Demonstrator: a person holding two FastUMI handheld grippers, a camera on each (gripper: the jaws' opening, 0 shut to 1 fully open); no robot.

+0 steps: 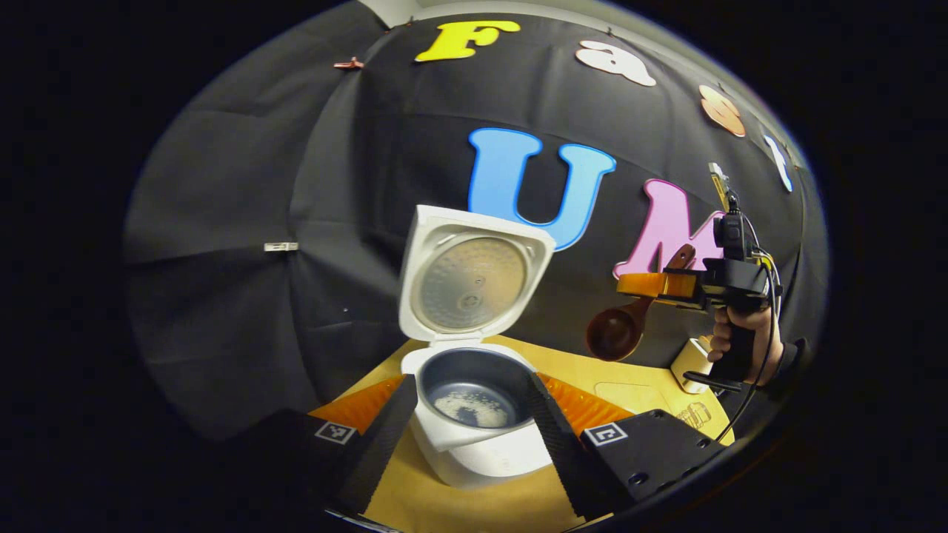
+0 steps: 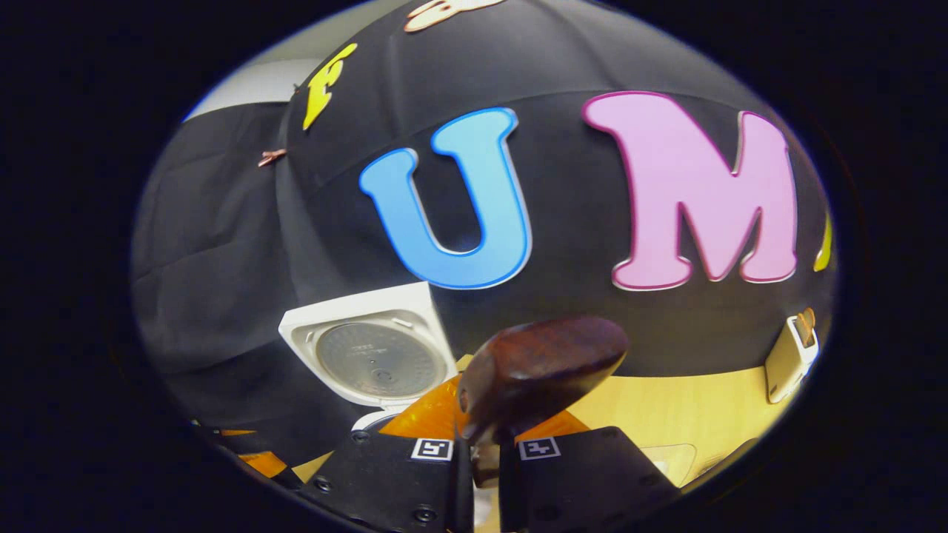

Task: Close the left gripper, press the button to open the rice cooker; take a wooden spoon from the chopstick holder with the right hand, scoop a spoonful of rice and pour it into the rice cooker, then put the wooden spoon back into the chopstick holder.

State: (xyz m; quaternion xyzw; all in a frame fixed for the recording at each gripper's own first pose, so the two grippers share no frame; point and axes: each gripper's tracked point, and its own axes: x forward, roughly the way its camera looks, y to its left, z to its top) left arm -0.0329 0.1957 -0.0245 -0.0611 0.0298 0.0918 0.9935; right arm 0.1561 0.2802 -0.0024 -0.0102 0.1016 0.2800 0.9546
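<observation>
Two views to work through, and the left gripper view comes first. The rice cooker (image 1: 474,400) sits dead ahead on the yellow table (image 1: 637,385), lid (image 1: 474,281) thrown up and back, a scatter of rice (image 1: 474,407) on the bottom of the inner pot. The left gripper (image 1: 474,429) hangs just in front of it, fingers spread wide to either side of the pot, grasping nothing. Off to the right and higher up, a hand (image 1: 740,337) holds the right gripper (image 1: 659,285) level, pointing left, with the wooden spoon (image 1: 629,318) clenched in it. The spoon's long axis runs diagonally, handle up and right, bowl down and left, and the bowl looks empty. The chopstick holder (image 1: 692,363) stands on the table just below that hand, so the right hand is clearly the nearer one.

Over to the right gripper view: the right gripper (image 2: 485,444) is clamped on the spoon's (image 2: 541,374) handle, bowl looming straight ahead. The holder (image 2: 791,359) lies far to the right, near the edge, another utensil poking out. To my eye, putting the spoon back calls for a swing right and a tip to vertical.
</observation>
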